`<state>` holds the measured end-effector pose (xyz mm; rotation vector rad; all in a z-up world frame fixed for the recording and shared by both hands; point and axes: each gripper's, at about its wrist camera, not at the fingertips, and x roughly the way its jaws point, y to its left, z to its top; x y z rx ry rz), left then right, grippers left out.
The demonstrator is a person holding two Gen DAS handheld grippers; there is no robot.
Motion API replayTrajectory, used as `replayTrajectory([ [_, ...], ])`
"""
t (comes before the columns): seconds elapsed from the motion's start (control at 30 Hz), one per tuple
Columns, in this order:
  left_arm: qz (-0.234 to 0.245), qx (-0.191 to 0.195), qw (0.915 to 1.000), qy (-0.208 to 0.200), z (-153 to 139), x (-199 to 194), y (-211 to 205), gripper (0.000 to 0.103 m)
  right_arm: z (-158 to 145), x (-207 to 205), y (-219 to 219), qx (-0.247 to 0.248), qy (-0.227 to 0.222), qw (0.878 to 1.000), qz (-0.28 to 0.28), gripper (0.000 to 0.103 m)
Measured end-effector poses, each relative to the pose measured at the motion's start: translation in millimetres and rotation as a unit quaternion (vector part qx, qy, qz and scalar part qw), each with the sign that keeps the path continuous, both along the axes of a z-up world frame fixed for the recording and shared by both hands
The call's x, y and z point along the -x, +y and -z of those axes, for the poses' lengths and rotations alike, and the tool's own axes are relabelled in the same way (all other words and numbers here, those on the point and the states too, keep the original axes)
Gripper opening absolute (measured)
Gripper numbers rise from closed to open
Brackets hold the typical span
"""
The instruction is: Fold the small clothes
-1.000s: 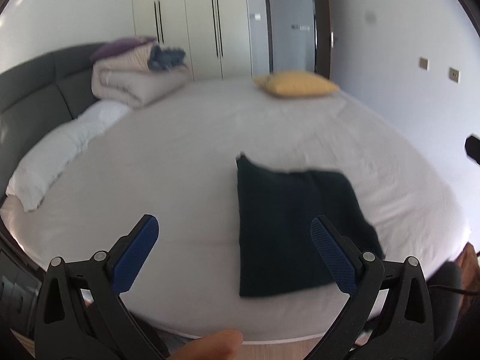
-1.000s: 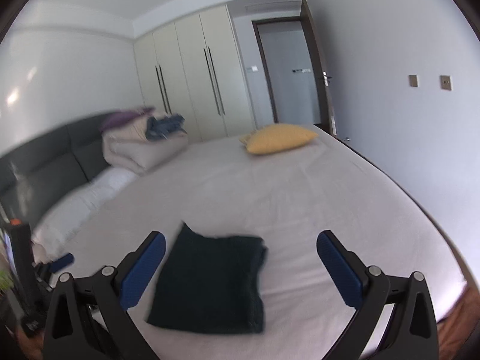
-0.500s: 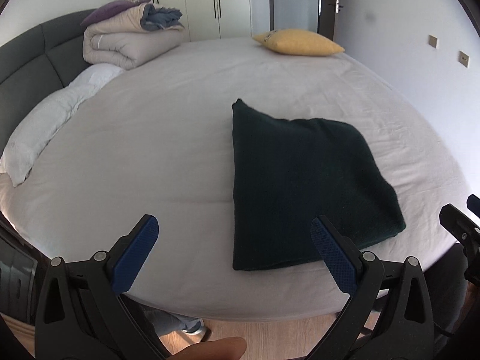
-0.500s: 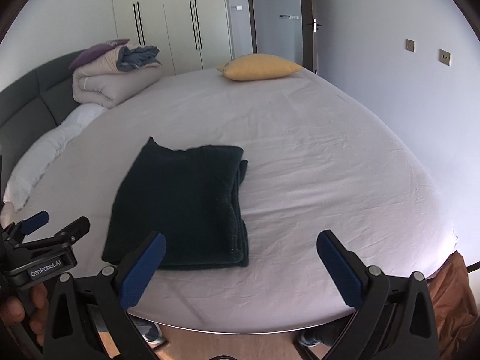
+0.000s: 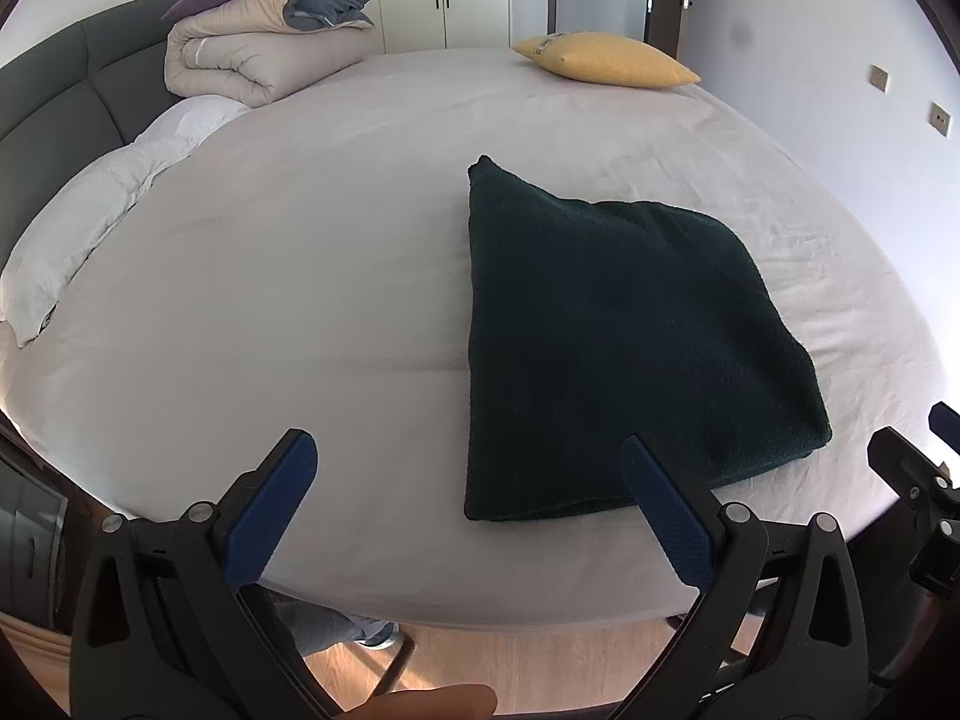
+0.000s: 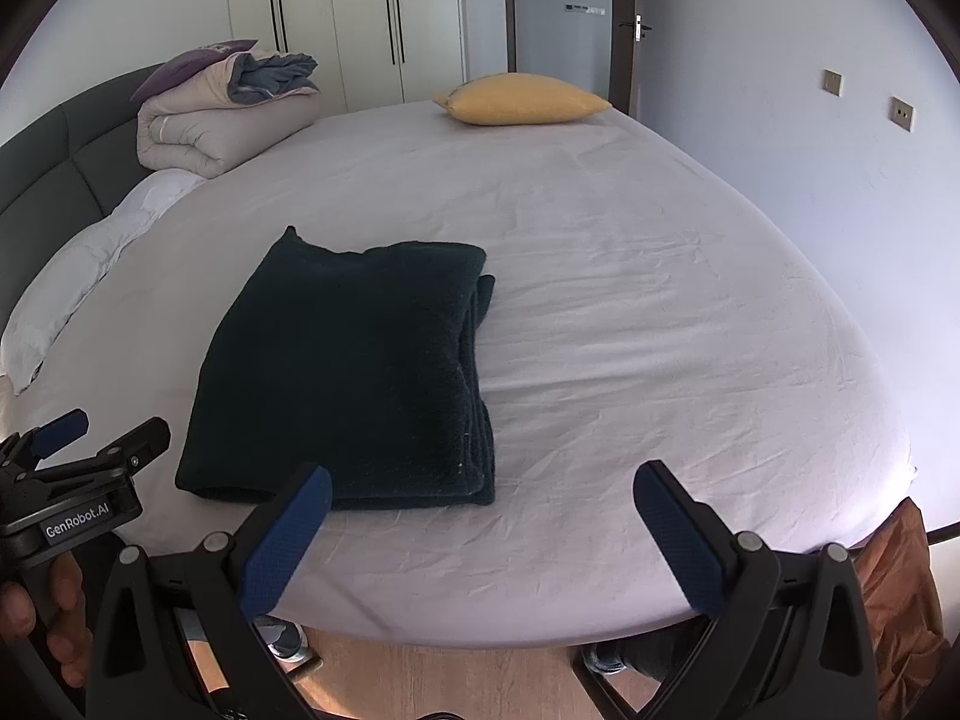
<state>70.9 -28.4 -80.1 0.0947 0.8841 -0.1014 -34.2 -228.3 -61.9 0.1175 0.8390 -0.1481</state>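
dark folded garment lying flat right of centre frame on the bed. left gripper and right gripper both spread wide, empty. risk: pinching only the top layer, undoing the stacked fold.

Sheet bare around folded cloth; bedding far.

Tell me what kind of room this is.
A bedroom, most likely: a wide bed with a padded grey headboard, a rolled duvet by it, and tall wardrobe doors along the far wall.
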Motion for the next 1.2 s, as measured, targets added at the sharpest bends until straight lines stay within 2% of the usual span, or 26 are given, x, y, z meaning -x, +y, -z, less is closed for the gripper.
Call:
replayTrajectory([
  [1.2, 0.001, 0.008, 0.9999, 0.012, 8.8, -7.7, 2.0, 0.103, 7.1, -0.3, 3.2, -0.007, 0.009, 1.0, -0.001, 0.103],
])
